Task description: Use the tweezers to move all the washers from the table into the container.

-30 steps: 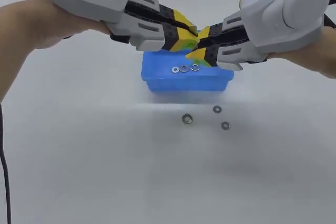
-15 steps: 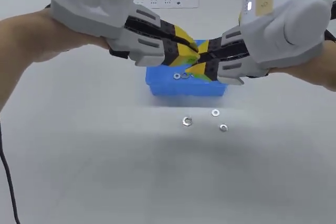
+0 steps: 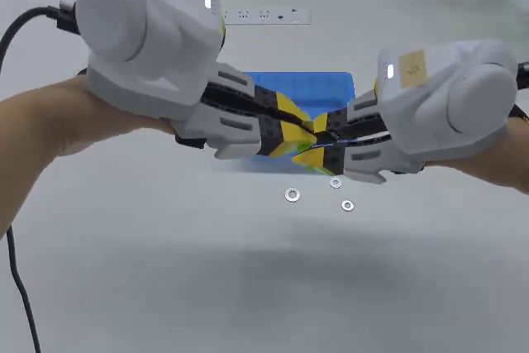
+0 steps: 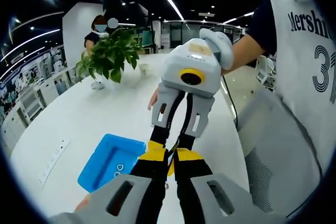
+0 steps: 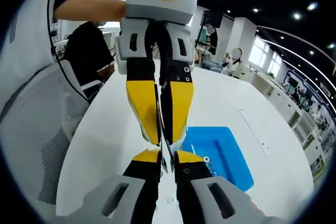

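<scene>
Head view: the left gripper (image 3: pixel 299 134) and the right gripper (image 3: pixel 326 140) meet tip to tip in the middle of the frame, across the near wall of the blue container (image 3: pixel 331 87). A second ago the tips stood higher, over the container's inside. The headset has tilted too, so part of that shift is the camera's. Measured against the container, though, the pair has come forward and down toward the three washers (image 3: pixel 292 195) just below the tips on the table (image 3: pixel 165 270).

I take this to mean a drop is finished and the grippers are heading back for the next washer. Roughly half the job remains. The left gripper view shows washers (image 4: pixel 119 167) already in the container at its lower left.

Each hand comes in from its own side of the frame. The gripper bodies sit level and point inward at each other.

In the right gripper view the tweezers (image 5: pixel 161 124) run as a thin metal strip from that gripper's own jaws at the bottom up into the left gripper's yellow jaws. The left jaws are pressed together on the strip. The right jaws stand slightly apart with the tweezers between them and appear to clamp them as well.
</scene>
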A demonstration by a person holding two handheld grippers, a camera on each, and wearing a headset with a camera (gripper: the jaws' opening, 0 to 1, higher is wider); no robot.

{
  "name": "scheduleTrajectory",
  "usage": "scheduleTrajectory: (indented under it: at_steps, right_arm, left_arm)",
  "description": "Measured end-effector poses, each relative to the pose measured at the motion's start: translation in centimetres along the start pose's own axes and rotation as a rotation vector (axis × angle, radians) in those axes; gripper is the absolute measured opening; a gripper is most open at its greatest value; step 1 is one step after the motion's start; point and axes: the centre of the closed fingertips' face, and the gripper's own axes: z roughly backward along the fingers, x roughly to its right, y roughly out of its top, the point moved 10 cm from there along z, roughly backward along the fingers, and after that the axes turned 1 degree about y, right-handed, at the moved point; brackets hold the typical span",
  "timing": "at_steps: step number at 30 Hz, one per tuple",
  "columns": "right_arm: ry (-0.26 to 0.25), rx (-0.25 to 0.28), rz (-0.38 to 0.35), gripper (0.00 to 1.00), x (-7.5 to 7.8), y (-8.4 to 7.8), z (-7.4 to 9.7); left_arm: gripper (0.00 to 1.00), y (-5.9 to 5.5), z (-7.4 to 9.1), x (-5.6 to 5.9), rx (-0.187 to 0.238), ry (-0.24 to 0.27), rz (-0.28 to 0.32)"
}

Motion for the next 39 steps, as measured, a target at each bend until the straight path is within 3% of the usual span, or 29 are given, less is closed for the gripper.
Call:
scheduleTrajectory:
  at_steps: [11, 24, 39]
  right_arm:
    - [0.034, 0.001, -0.032, 0.11, -2.5, -1.1, -1.0]
    - [0.063, 0.004, -0.065, 0.11, -2.9, -2.4, -2.3]
    - [0.039, -0.005, -0.099, 0.12, -1.4, -3.0, -3.4]
  left_arm:
    - [0.08, -2.1, -0.3, 1.7, -0.013, -0.023, 0.053]
    - [0.08, -4.0, -0.7, 2.0, -0.016, -0.012, 0.099]
    - [0.08, -5.1, -1.0, 0.2, -0.011, 0.015, 0.133]
